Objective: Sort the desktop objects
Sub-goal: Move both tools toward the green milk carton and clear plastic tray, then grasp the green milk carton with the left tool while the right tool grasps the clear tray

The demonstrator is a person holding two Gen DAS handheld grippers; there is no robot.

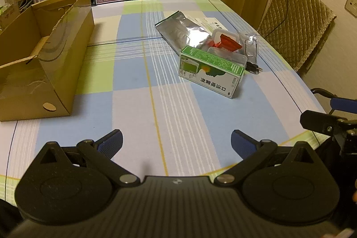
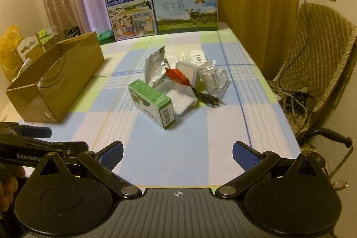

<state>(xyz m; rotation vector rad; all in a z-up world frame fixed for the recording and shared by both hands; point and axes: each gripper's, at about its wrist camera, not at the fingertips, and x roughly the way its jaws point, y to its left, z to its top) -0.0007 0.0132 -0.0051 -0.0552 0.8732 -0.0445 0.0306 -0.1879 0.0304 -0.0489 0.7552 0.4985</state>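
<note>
- Status: the left gripper (image 1: 177, 141) and the right gripper (image 2: 177, 152) both hang over the near edge of the tabletop (image 1: 133, 117) with jaws spread wide and nothing between them.
- Target location: the objects lie in one cluster at mid-tabletop, well apart from both grippers. The green carton (image 2: 154, 103) is nearest; behind it, touching or overlapping, are a clear plastic container (image 2: 180, 99), a silver foil pouch (image 2: 156, 68), a red packet (image 2: 177, 76) and a black cable (image 2: 207, 99).
- Destination, judged: the open cardboard box (image 1: 44, 55) at the left.
- Recommended step: take the green carton first, as it stands free at the front.
- Grip: close across its narrow faces.
- Caution: lift straight up to avoid dragging the container beside it.
</note>
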